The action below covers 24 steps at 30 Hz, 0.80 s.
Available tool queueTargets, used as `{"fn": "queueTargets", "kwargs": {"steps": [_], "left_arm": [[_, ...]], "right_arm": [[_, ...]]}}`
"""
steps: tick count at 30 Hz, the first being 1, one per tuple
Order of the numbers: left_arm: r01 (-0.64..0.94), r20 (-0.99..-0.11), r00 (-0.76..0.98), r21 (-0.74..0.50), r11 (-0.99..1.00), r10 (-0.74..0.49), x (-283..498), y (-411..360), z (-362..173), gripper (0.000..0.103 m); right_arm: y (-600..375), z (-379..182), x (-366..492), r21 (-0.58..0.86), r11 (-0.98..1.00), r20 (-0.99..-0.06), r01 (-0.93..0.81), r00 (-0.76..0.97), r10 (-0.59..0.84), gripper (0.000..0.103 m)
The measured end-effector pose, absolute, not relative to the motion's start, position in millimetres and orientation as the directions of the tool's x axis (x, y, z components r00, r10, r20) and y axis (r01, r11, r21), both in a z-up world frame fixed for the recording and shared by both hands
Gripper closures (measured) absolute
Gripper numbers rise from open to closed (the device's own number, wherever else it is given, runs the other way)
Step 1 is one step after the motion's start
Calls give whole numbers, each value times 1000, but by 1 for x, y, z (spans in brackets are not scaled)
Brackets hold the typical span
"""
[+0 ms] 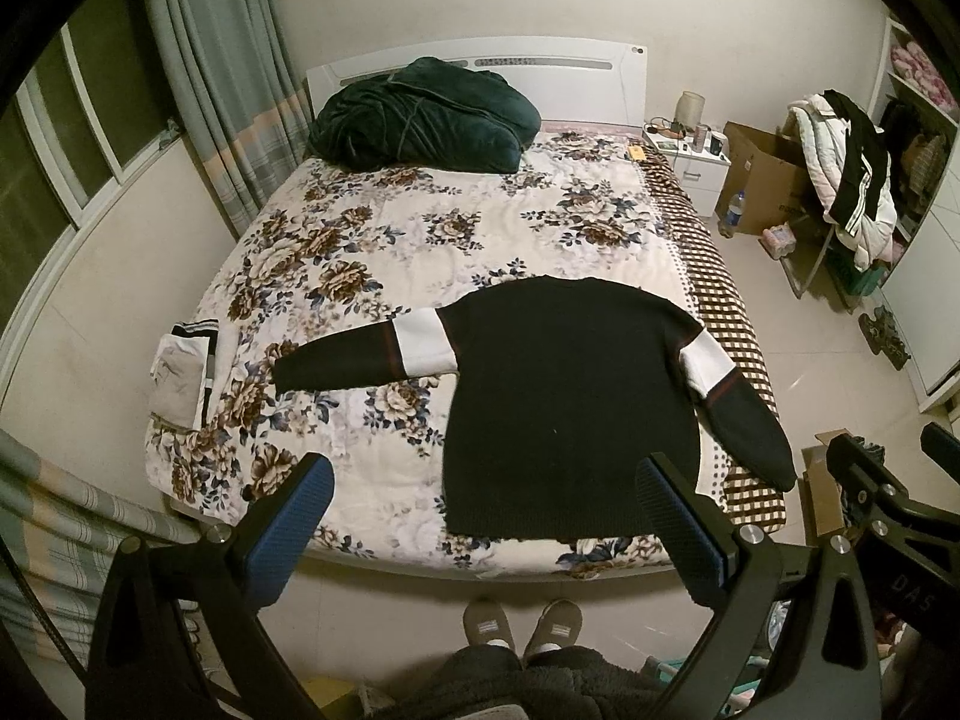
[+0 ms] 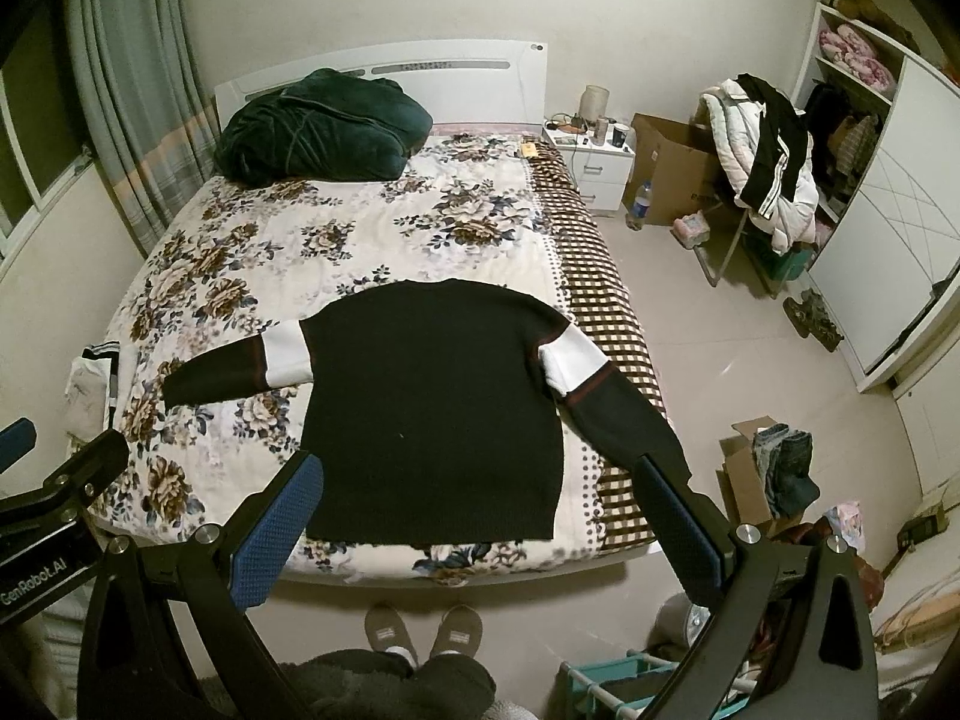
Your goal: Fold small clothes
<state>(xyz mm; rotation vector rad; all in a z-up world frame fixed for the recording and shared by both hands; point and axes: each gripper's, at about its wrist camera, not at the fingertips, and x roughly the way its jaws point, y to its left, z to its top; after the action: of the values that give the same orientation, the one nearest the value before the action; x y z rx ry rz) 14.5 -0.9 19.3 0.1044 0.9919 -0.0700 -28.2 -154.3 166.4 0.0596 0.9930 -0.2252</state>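
Note:
A black sweater (image 1: 564, 396) (image 2: 432, 414) with white bands on its sleeves lies flat on the floral bedspread (image 1: 372, 240) (image 2: 288, 252), hem toward me, sleeves spread out; the right sleeve (image 2: 624, 420) hangs over the bed's checked edge. A small stack of folded clothes (image 1: 183, 375) (image 2: 90, 387) sits at the bed's near left corner. My left gripper (image 1: 483, 480) is open, held high above the bed's foot. My right gripper (image 2: 477, 480) is open too, at the same height, nothing between its fingers.
A dark green blanket (image 1: 420, 120) is heaped by the headboard. A nightstand (image 2: 591, 162), cardboard boxes (image 2: 666, 174), a chair piled with clothes (image 2: 768, 162) and a wardrobe (image 2: 888, 210) stand right of the bed. A person's slippered feet (image 2: 423, 630) are at the bed's foot.

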Motion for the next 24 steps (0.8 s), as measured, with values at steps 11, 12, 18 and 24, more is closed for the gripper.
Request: {"fn": "queueTargets", "kwargs": {"steps": [11,12,18,24], "left_arm": [[110,-839,543,53,992,-15,24,-2,37,0],[111,-841,541,51,992,-18,23,-1,35,0],[101,-824,566,74,992,4,49,16,36,0],[109,-801,598,123,986,33,105,11,5,0]], "right_arm": [[-153,165,-27,-52,975,-836,215,525,-161,0],[-153,165,-27,-52,975,-836,215,525,-161,0],[-156,158,-16,-7,970,-842,241,521,-136,0],[-209,107,23,146,905,-878,399,474,-67,0]]}}
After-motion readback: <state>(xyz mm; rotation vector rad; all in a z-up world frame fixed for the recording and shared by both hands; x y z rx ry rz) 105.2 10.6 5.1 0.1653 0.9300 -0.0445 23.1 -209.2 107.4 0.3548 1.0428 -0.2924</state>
